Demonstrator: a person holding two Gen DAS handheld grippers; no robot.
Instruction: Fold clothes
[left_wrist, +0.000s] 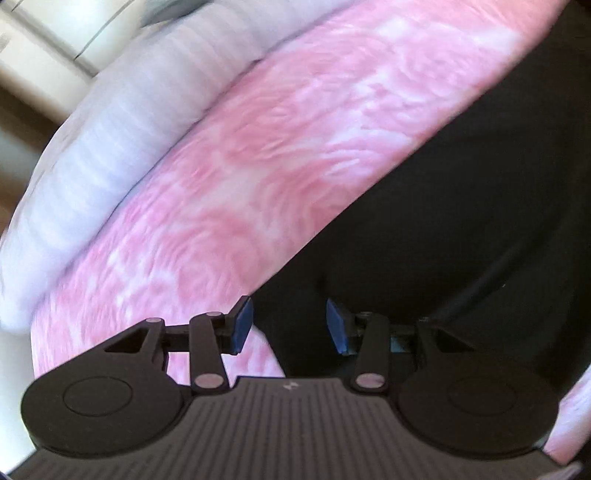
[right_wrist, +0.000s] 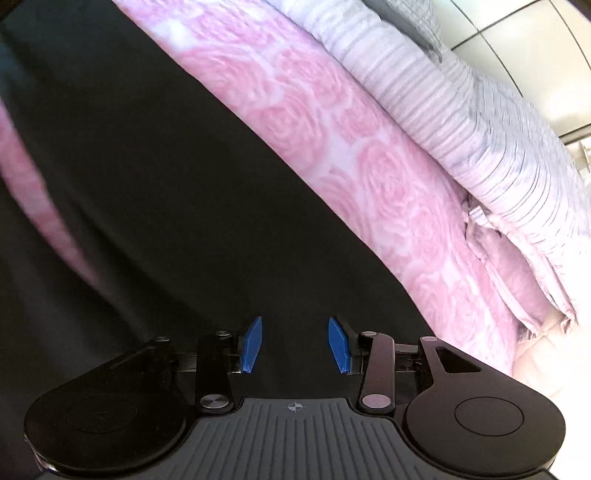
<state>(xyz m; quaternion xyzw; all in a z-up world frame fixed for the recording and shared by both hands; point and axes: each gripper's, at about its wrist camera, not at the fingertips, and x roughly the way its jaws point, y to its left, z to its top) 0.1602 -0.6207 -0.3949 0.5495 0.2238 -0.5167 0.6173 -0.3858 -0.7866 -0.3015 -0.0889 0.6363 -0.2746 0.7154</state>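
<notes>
A black garment (left_wrist: 461, 206) lies spread flat on a pink rose-patterned bedsheet (left_wrist: 258, 166). In the left wrist view its straight edge runs diagonally from lower left to upper right. My left gripper (left_wrist: 290, 325) hovers over that edge near a corner, open, its blue pads (left_wrist: 242, 325) apart with nothing between them. In the right wrist view the same black garment (right_wrist: 166, 203) fills the left and middle. My right gripper (right_wrist: 295, 345) is above the dark cloth, open, with blue pads (right_wrist: 338, 345) parted and empty. A strip of pink sheet (right_wrist: 33, 184) shows at left.
A folded white striped duvet (left_wrist: 110, 155) lies along the far side of the bed, seen also as the duvet (right_wrist: 480, 147) in the right wrist view. A pink pillow (right_wrist: 517, 273) sits under it. Pale wardrobe panels (right_wrist: 524, 55) stand beyond the bed.
</notes>
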